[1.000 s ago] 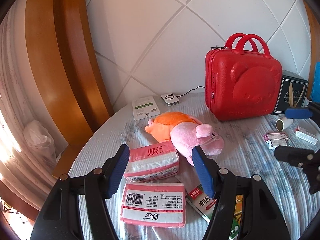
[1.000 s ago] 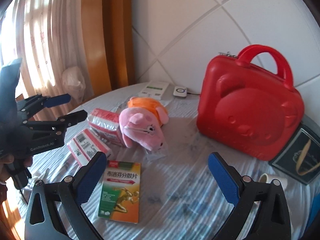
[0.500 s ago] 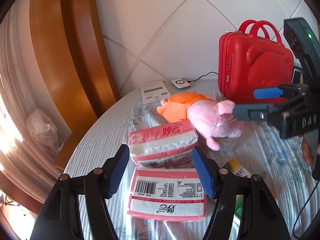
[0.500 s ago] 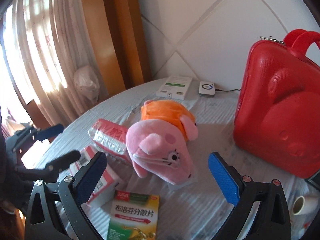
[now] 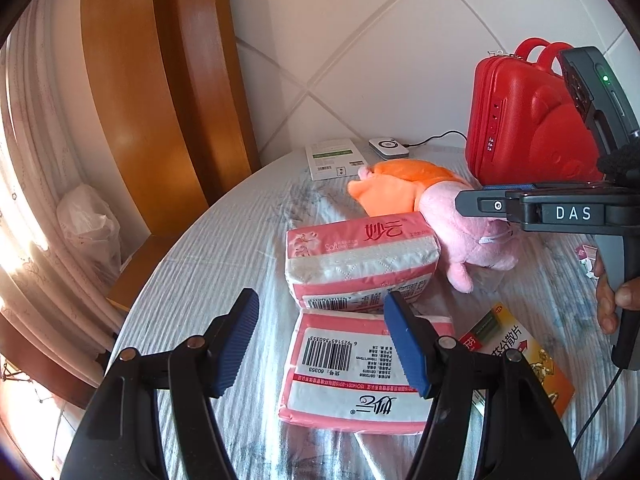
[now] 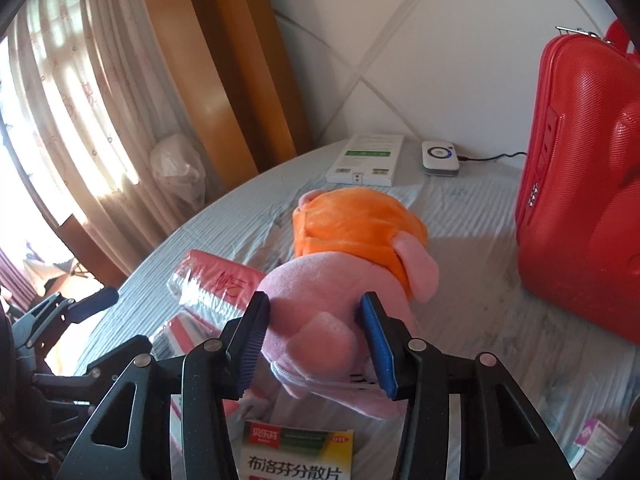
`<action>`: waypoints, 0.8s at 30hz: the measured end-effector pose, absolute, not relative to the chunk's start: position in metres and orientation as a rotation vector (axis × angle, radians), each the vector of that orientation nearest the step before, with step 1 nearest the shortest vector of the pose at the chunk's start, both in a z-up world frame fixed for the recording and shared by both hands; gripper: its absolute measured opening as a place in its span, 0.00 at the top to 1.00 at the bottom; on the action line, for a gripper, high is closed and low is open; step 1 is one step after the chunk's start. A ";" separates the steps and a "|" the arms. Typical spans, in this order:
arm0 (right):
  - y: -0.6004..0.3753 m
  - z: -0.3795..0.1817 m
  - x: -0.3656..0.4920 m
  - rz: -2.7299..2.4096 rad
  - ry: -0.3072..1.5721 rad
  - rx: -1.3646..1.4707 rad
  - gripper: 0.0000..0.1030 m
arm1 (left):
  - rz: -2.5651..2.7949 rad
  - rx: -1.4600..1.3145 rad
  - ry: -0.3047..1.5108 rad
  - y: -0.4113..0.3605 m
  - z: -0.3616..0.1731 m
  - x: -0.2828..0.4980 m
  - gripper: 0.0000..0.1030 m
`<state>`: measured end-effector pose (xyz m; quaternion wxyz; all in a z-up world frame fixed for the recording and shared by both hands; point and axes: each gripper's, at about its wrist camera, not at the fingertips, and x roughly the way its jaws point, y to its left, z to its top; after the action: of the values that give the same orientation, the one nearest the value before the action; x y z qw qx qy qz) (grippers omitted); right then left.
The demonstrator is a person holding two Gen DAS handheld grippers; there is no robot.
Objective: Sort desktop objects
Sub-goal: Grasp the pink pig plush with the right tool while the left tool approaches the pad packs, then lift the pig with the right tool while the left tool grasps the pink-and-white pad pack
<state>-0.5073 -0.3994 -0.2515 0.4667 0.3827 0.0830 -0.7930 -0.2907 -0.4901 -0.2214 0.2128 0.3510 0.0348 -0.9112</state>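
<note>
Landmark: plush pig [image 6: 344,300], pink with an orange top, lying near the middle of the bench [image 6: 472,312].
Right gripper [image 6: 316,344]: jaws closing around the pig's pink head, 1 pad on each side and touching the plush.
Left gripper [image 5: 320,340]: jaws part open with nothing between them, above the near tissue pack [image 5: 360,372], on the pig's near-left side.
Tissue packs: 2 pink ones; the far tissue pack [image 5: 360,260] lies against the pig's left side, and the near one touches it on the side away from the pig.
Medicine box [image 6: 296,456]: flat on the bench just in front of the pig's head.
Red case [image 6: 584,200]: upright, to the pig's right, apart from it.
White box [image 6: 366,158]: behind the pig, with a small white device [image 6: 440,158] beside it.
</note>
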 end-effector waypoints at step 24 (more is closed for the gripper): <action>-0.396 -0.251 -0.502 -1.871 0.267 0.990 0.88 | -2.543 1.128 0.076 -0.480 -0.248 -0.263 0.38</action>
<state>-0.5017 -0.3959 -0.2505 0.4832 0.4063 0.1096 -0.7678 -0.2631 -0.4802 -0.2478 0.1783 0.3987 0.0269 -0.8992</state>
